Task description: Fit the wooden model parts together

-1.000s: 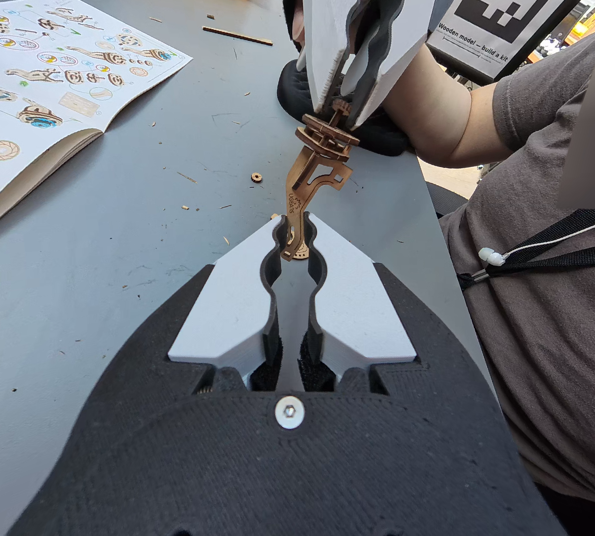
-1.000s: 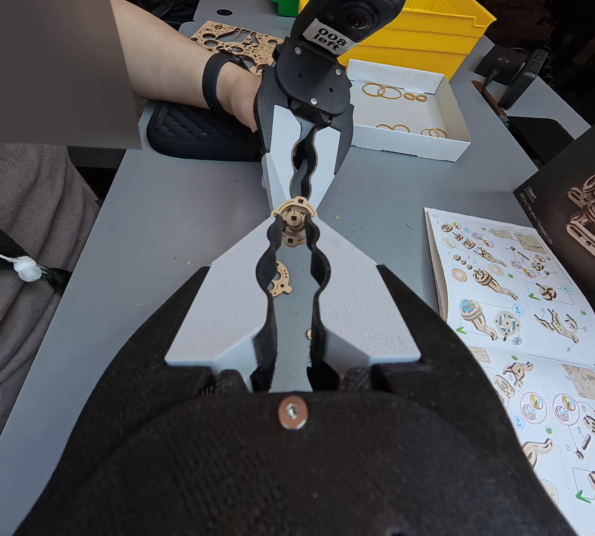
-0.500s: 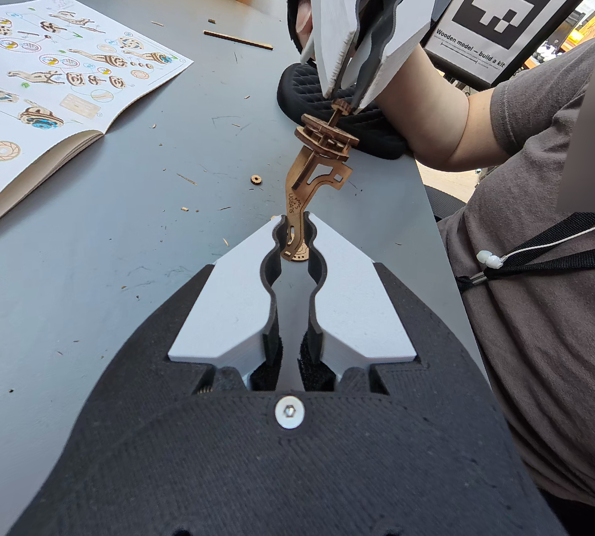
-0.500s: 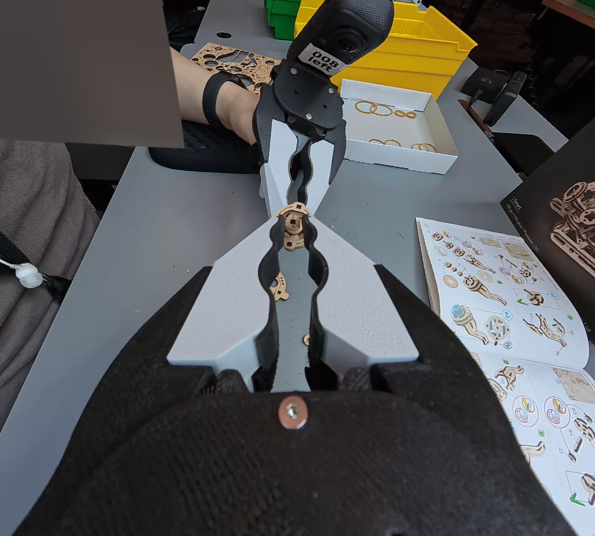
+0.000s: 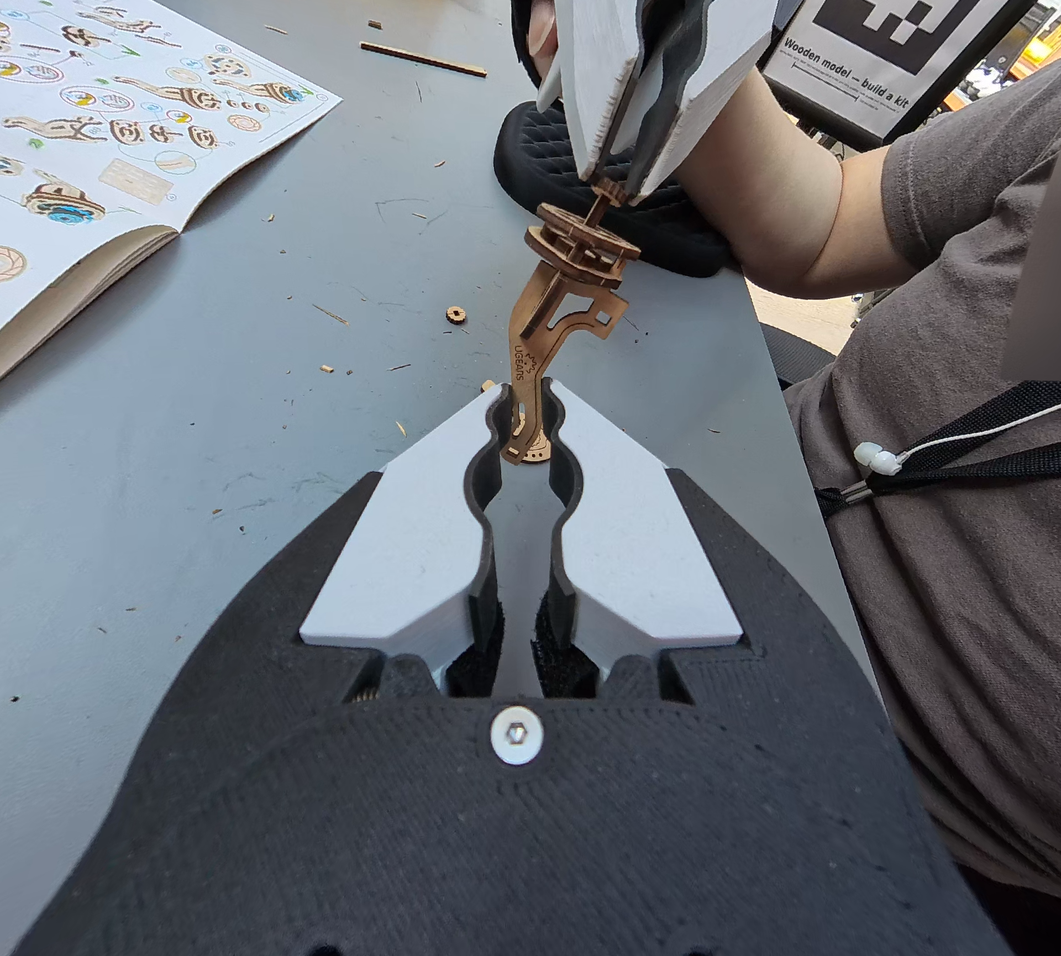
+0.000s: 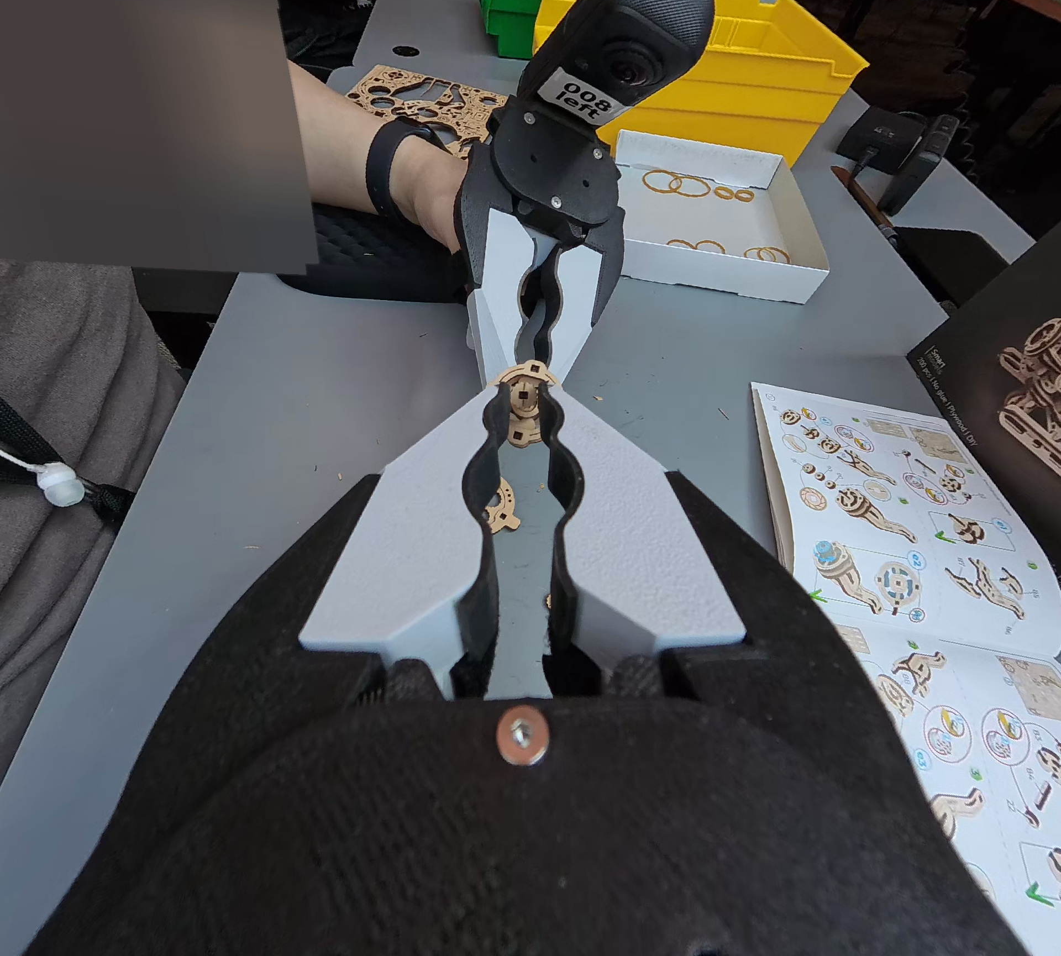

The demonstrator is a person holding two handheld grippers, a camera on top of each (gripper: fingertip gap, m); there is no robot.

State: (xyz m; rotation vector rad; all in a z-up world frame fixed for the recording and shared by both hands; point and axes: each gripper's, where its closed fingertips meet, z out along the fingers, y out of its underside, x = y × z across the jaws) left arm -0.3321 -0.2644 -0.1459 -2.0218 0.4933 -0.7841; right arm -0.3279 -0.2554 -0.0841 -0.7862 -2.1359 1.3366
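In the left wrist view my left gripper [image 5: 525,395] is shut on the lower end of a curved wooden arm [image 5: 537,348], held above the grey table [image 5: 201,440]. The arm's top carries a stacked wooden disc assembly [image 5: 580,246]. My right gripper [image 5: 613,188] comes down from above and is shut on the short axle sticking out of those discs. In the right wrist view my right gripper [image 6: 523,400] grips that axle end [image 6: 523,406], with the left gripper [image 6: 531,354] straight opposite, tip to tip. A loose curved wooden piece [image 6: 503,512] lies on the table below.
An open instruction booklet [image 5: 115,124] lies to one side, also in the right wrist view [image 6: 918,584]. A white tray [image 6: 804,274] of rubber rings, yellow bin [image 6: 746,67], cut-out wooden sheet [image 6: 425,101], black wrist pad [image 5: 574,165], small washer [image 5: 455,315] and wooden stick [image 5: 422,60] are around. The person sits at the table edge. The left gripper's tips are roughly 6 cm from the right gripper's. From my left tips it is roughly 6 cm to the loose curved wooden piece [image 6: 503,512]; from my right, 11 cm.
Both grippers keep their hold on the joined parts. The right gripper has tilted slightly, so the bins and tray sit lower in its view; the assembly has barely moved.
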